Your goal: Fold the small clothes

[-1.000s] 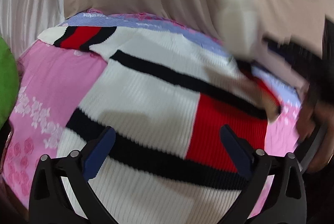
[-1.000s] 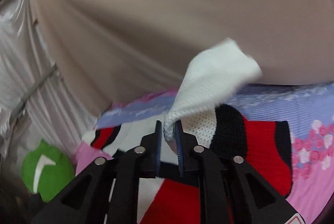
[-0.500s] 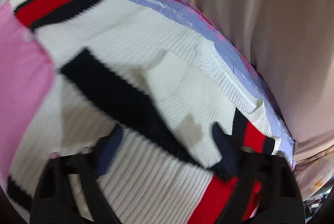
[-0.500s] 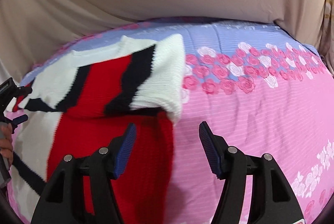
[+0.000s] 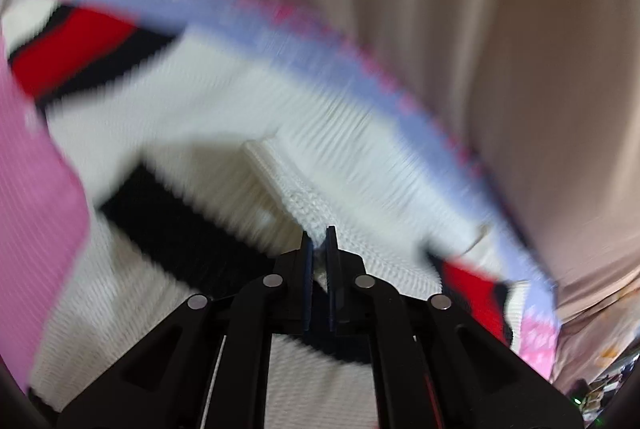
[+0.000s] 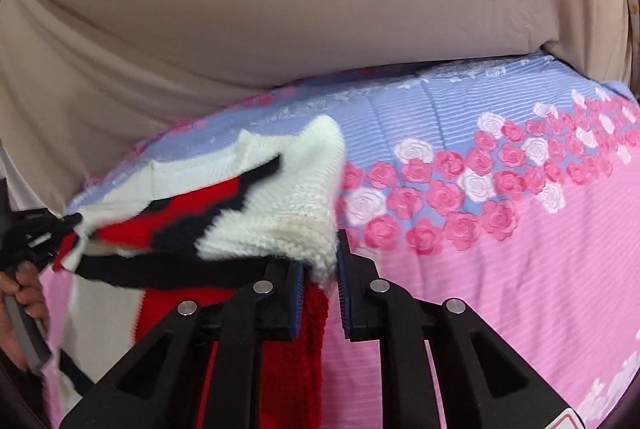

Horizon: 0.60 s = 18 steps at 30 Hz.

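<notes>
- My left gripper is pinching a white knitted edge of the white, red and black striped knit sweater, its jaws closed tight on the fabric.
- My right gripper is clamping the sweater's fluffy white cuff, jaws nearly together around it.
- The sweater is lying ahead of both jaws on the pink and lilac rose-printed bedsheet, partly lifted between them.
- A beige draped cloth is hanging beyond the bed.
</notes>
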Tool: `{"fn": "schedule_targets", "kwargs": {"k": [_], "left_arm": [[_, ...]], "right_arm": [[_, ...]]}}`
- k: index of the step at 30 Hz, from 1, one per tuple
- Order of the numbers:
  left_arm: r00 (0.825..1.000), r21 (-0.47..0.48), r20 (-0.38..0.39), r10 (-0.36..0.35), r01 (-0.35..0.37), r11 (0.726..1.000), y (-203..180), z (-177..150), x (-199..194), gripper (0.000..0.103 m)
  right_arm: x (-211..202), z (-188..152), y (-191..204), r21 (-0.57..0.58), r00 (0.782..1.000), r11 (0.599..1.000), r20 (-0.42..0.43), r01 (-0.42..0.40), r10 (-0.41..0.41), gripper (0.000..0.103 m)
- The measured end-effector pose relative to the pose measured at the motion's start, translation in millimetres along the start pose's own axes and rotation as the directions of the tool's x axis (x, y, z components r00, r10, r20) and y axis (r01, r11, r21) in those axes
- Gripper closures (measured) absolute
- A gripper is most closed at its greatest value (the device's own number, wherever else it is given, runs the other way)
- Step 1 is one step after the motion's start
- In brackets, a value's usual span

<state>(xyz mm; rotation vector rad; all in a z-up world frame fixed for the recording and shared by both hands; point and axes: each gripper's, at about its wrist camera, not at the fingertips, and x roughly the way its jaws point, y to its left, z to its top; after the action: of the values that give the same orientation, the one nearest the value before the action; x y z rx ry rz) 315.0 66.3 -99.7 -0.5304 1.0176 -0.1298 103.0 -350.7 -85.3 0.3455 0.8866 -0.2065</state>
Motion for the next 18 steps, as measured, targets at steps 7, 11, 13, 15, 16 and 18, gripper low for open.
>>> {"fn": "schedule_targets", "kwargs": {"k": [7,11,13,15,16,18], "left_arm": [[0.999,-0.025,0.007,-0.047,0.047,0.999,16.0,-14.1,-0.8,0.098],[0.999,0.037,-0.003,-0.036,0.036,0.999,10.5,-19.4,-2.3,0.097],[0.999,0.041,0.000,-0.033,0.033,0.999,9.9,-23.8,-2.3,0.097],[0.999,0.033,-0.001,-0.038,0.038,0.999,12.0,-24.8,-3.1,0.097],[0.999,0.031,-0.001,-0.040,0.040,0.999,13.3,-25.0,-2.6,0.097],[0.999,0.041,-0.004,-0.040,0.040,0.998,11.9,-26.3,-1.9,0.097]], "right_arm": [[7.1,-15.3,-7.6,0.043,0.996,0.999,-0.080,-0.027,0.031,0.088],[-49.7,-13.7,-8.3,0.081,0.996,0.994,0.037,-0.078,0.075,0.079],[-52.8,5.8,0.1,0.063,0.994,0.993,0.051,-0.096,0.092,0.071],[-27.9,35.9,13.1,0.015,0.996,0.996,0.021,-0.091,0.090,0.050],[-14.8,46.0,15.4,-0.001,0.997,0.997,0.015,-0.078,0.078,0.045],[26.9,66.2,21.9,-0.042,0.999,0.999,-0.033,-0.020,0.018,0.045]]}}
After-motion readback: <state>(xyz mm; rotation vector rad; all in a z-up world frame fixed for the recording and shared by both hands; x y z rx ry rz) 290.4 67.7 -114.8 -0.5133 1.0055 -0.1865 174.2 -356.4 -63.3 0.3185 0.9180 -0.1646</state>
